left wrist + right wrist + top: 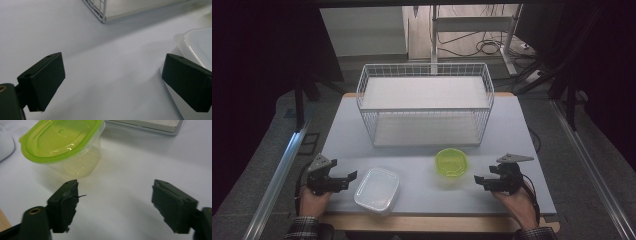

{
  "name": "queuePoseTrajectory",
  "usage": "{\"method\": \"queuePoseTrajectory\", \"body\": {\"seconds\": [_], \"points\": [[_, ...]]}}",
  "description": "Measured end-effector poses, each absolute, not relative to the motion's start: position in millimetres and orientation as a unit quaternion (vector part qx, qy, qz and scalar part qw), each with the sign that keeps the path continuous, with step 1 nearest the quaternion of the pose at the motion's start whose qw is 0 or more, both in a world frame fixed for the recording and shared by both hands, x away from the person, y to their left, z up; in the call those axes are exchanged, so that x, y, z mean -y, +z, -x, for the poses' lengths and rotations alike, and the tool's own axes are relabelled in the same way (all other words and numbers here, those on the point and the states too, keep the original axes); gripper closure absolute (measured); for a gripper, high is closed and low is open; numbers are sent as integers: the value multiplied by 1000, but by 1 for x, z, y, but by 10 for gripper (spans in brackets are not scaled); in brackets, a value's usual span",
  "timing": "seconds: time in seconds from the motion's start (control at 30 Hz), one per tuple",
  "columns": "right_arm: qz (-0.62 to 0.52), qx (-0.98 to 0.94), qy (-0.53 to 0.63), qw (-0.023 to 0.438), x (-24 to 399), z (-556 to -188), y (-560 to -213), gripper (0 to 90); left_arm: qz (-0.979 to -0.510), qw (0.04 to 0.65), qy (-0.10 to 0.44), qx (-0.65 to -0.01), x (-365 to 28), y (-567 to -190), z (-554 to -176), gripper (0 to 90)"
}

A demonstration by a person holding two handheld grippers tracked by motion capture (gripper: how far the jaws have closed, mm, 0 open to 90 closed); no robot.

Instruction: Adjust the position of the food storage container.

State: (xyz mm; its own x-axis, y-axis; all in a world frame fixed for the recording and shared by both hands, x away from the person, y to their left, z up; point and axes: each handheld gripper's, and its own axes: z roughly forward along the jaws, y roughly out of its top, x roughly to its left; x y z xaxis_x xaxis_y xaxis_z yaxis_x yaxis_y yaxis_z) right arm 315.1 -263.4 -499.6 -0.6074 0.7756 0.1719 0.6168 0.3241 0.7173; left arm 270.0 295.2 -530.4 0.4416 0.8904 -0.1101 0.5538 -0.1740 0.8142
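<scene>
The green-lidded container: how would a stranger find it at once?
Start at the white wire basket on the table. Just in front of its right half stands the small container. Its lime-green lid sets it apart from the clear container further left.

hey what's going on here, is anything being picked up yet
Not yet. A person holds the left gripper and the right gripper low over the table, both with jaws open and holding nothing. A clear lidded tub sits beside the left one, a green-lidded tub near the right. The wire basket stands behind.
</scene>
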Motion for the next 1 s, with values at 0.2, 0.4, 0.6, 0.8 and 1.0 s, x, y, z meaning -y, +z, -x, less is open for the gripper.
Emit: {"method": "queuePoseTrajectory", "body": {"seconds": [0.2,0.4,0.6,0.8,1.0], "points": [[-413,-812,398,106,260,-312,-491,431,-739,412,213,-489,-296,-530,-268,42],[-398,-821,398,102,256,-311,-483,599,-734,418,218,-489,-297,-529,-268,42],[-381,-824,408,99,252,-311,-473,772,-735,418,221,-486,-296,-529,-268,41],[-360,-829,418,91,239,-314,-464,892,-738,412,223,-486,-295,-530,-268,40],[-337,-844,408,84,217,-319,-461,897,-741,407,225,-484,-293,-530,-268,39]]}}
